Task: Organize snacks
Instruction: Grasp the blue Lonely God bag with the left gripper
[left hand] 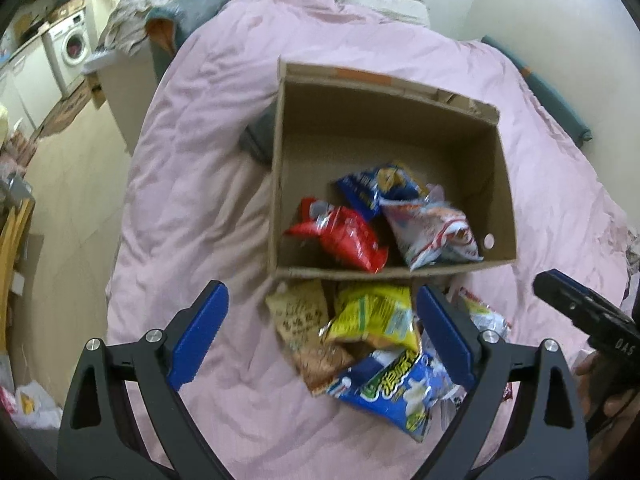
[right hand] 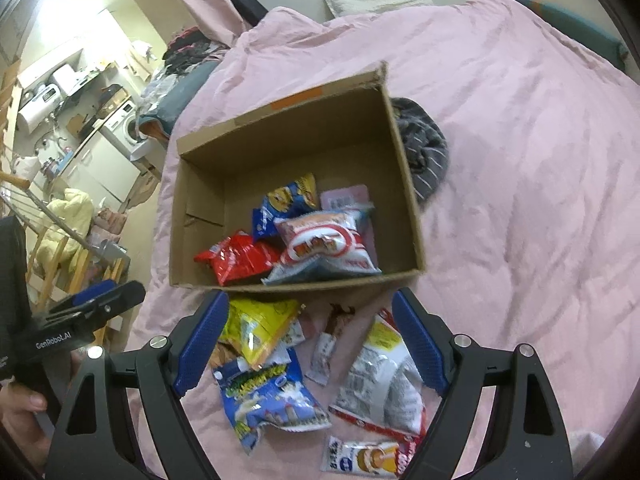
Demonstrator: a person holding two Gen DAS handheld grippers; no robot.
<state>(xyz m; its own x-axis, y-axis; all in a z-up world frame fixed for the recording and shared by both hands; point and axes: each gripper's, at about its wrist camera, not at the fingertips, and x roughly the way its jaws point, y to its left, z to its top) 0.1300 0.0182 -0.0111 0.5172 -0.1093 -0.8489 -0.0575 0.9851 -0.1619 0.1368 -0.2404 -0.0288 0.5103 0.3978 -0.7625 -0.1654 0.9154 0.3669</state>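
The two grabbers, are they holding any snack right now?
No. The left gripper and right gripper are both open and empty, above the snack packets lying on the bed.

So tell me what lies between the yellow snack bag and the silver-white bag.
Right wrist view: a small slim brown-and-white snack packet on the pink quilt, between yellow snack bag and silver-white bag.

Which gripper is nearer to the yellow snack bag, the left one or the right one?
Left, by a small margin. The left gripper is open directly above the yellow snack bag. The right gripper is also open, but the bag lies beside its left finger.
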